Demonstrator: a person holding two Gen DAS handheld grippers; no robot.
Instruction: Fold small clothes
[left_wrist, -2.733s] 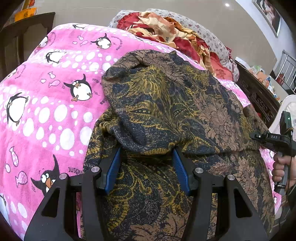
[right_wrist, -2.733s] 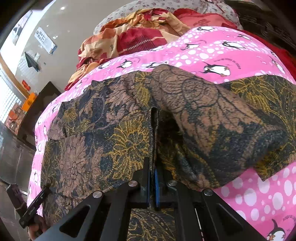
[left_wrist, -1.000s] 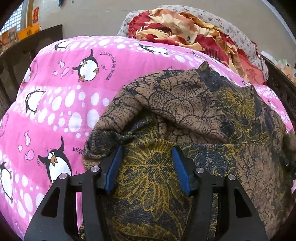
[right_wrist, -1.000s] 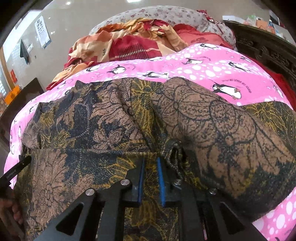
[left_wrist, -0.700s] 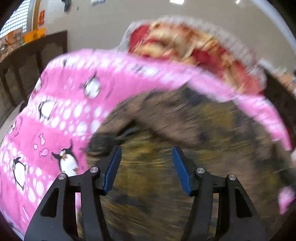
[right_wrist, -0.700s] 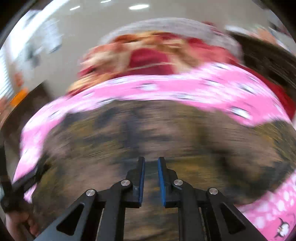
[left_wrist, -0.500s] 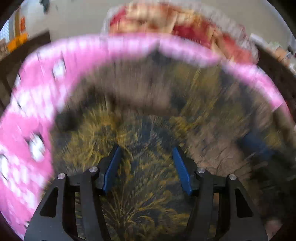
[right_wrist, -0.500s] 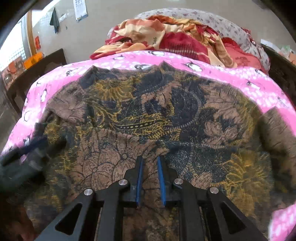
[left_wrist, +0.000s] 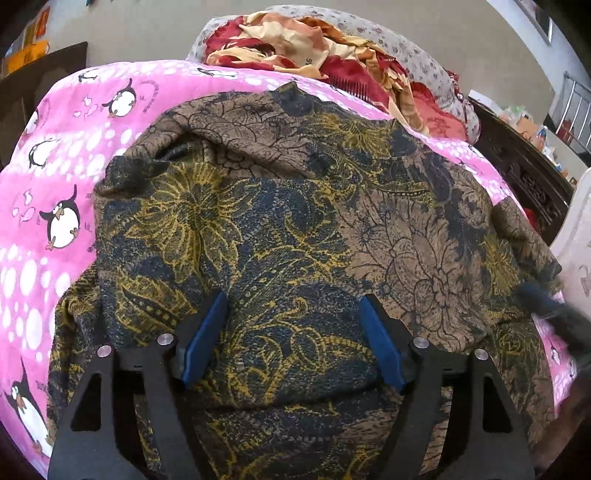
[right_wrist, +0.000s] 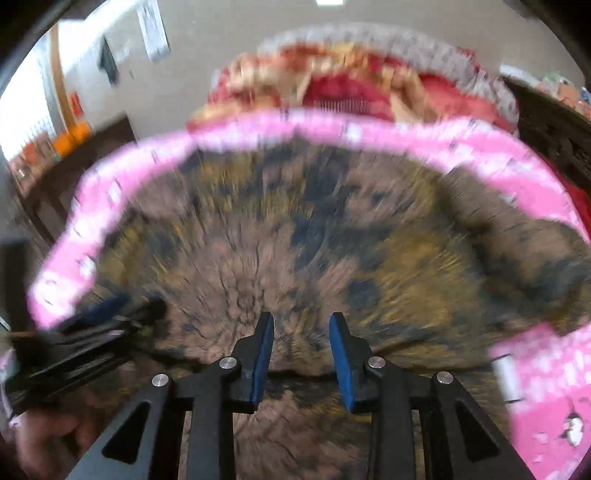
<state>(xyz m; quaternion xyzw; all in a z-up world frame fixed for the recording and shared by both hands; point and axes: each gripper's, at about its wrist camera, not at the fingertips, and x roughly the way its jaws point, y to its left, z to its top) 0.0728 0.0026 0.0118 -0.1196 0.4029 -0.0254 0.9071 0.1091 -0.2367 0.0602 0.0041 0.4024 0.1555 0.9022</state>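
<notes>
A brown, navy and yellow patterned garment (left_wrist: 295, 206) lies folded over itself on a pink penguin blanket (left_wrist: 66, 147). My left gripper (left_wrist: 293, 334) hovers over its near part. Its jaws are opening wide; the cloth lies under the blue pads (left_wrist: 207, 330) and is not pinched. In the blurred right wrist view the same garment (right_wrist: 332, 240) fills the middle. My right gripper (right_wrist: 301, 350) is above its near edge, jaws opening, with nothing pressed between them. The left gripper (right_wrist: 96, 325) shows as a dark blur at the left, a hand (right_wrist: 40, 443) below it.
A heap of red and cream bedding (left_wrist: 317, 40) and a grey flowered pillow lie at the far end of the bed. Dark carved wood (left_wrist: 517, 166) runs along the right side, a white object (left_wrist: 576, 229) beside it. Dark furniture (left_wrist: 40, 74) stands far left.
The right gripper, shut on a fold of the garment before, has let go and drawn back. The left jaws have spread wider. The folded part now lies flat across the garment.
</notes>
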